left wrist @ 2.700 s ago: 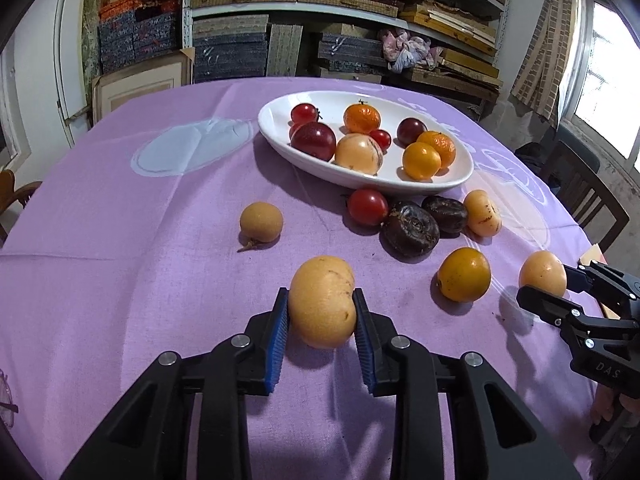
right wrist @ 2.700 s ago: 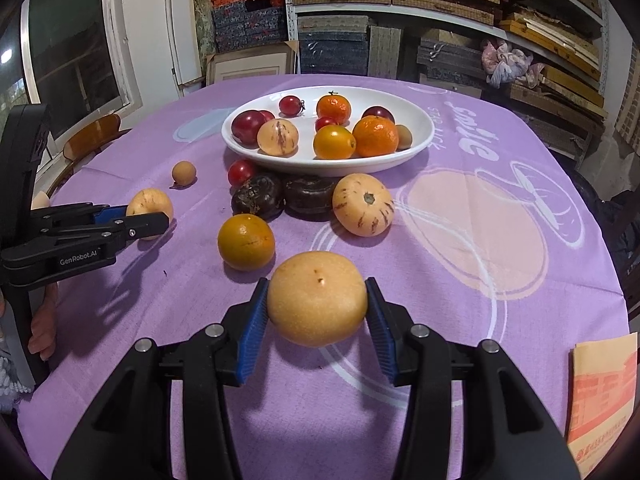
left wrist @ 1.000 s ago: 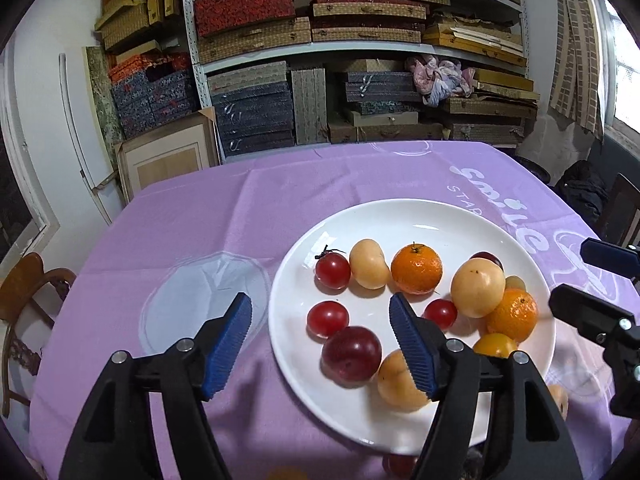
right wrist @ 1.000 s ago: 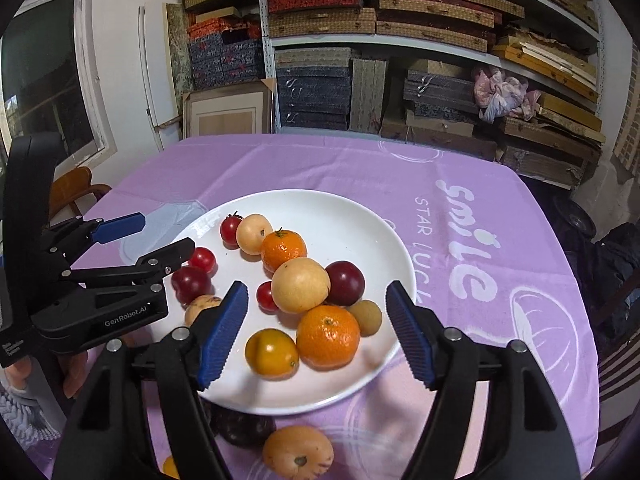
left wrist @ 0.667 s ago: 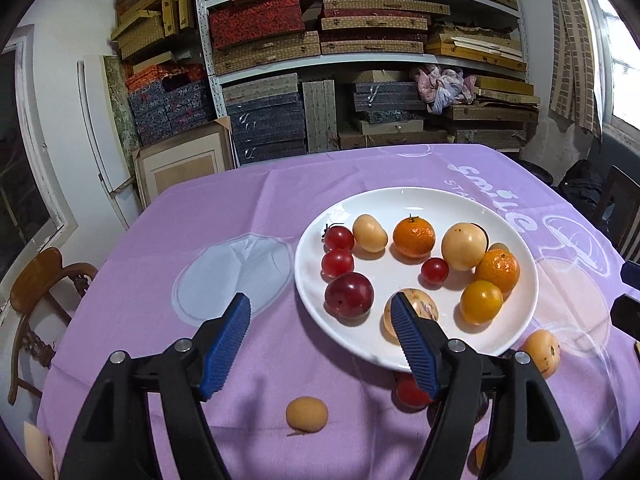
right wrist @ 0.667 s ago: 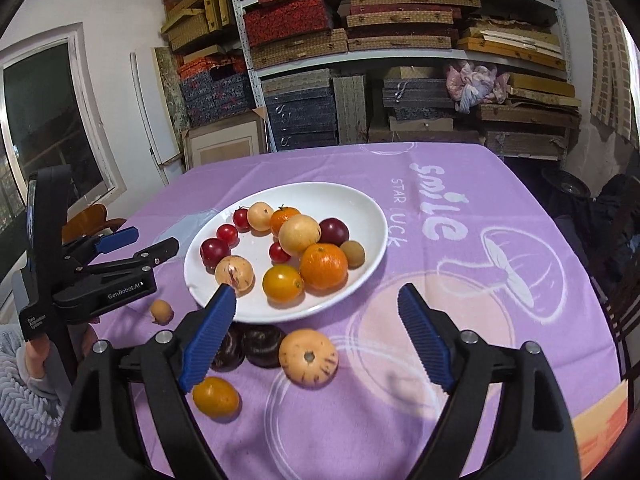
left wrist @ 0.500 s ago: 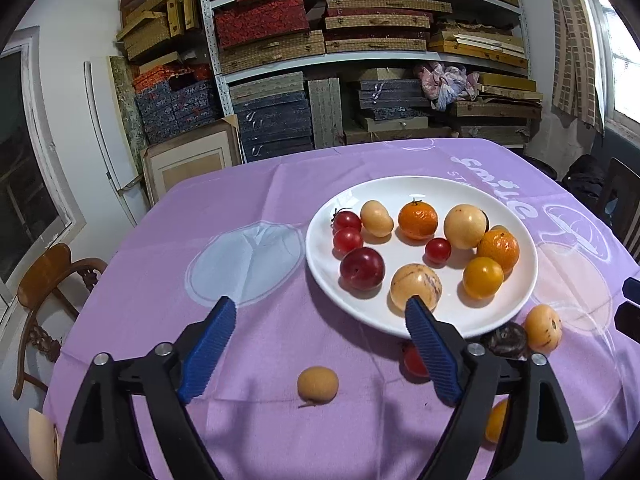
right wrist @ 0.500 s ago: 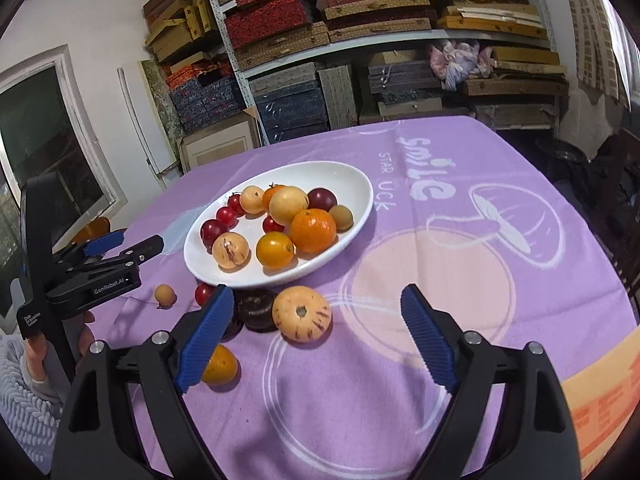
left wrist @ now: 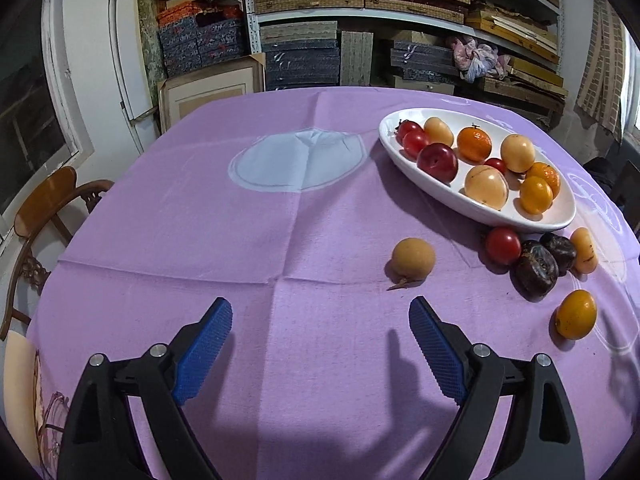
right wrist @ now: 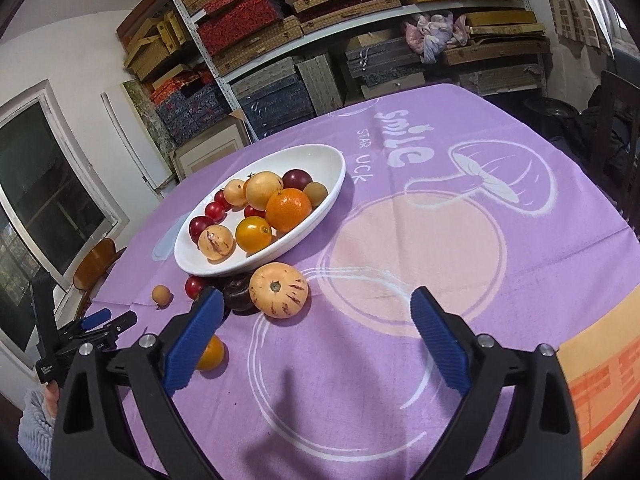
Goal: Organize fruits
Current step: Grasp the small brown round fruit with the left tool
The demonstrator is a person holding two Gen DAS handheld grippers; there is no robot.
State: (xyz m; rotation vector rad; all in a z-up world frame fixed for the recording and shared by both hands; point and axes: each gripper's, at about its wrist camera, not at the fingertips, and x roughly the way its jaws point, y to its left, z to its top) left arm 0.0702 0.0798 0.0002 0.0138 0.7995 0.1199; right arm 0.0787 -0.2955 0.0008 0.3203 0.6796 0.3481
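A white oval plate (left wrist: 480, 216) (right wrist: 240, 268) holds several fruits: oranges, plums, cherry tomatoes, pale yellow ones. On the purple cloth beside it lie a small brown fruit (left wrist: 413, 258) (right wrist: 161, 294), a red tomato (left wrist: 503, 245), two dark wrinkled fruits (left wrist: 536, 270), a striped pale melon (right wrist: 279, 295) and an orange-yellow fruit (left wrist: 576, 315) (right wrist: 212, 354). My left gripper (left wrist: 320, 312) stands open and empty, low over bare cloth, short of the brown fruit. The jaws of my right gripper (right wrist: 316, 300) are opening, with nothing held; the striped melon lies just beyond them.
A wooden chair (left wrist: 44, 208) stands at the table's left edge. Shelves stacked with boxes (left wrist: 360, 0) fill the back wall. An orange printed paper (right wrist: 600, 392) lies at the table's right edge. A dark chair (right wrist: 616, 120) is far right.
Both grippers have drawn back from above the plate and sunk toward the cloth, their jaws spreading wider. The fruits they held earlier now lie on the plate. The left view has swung left.
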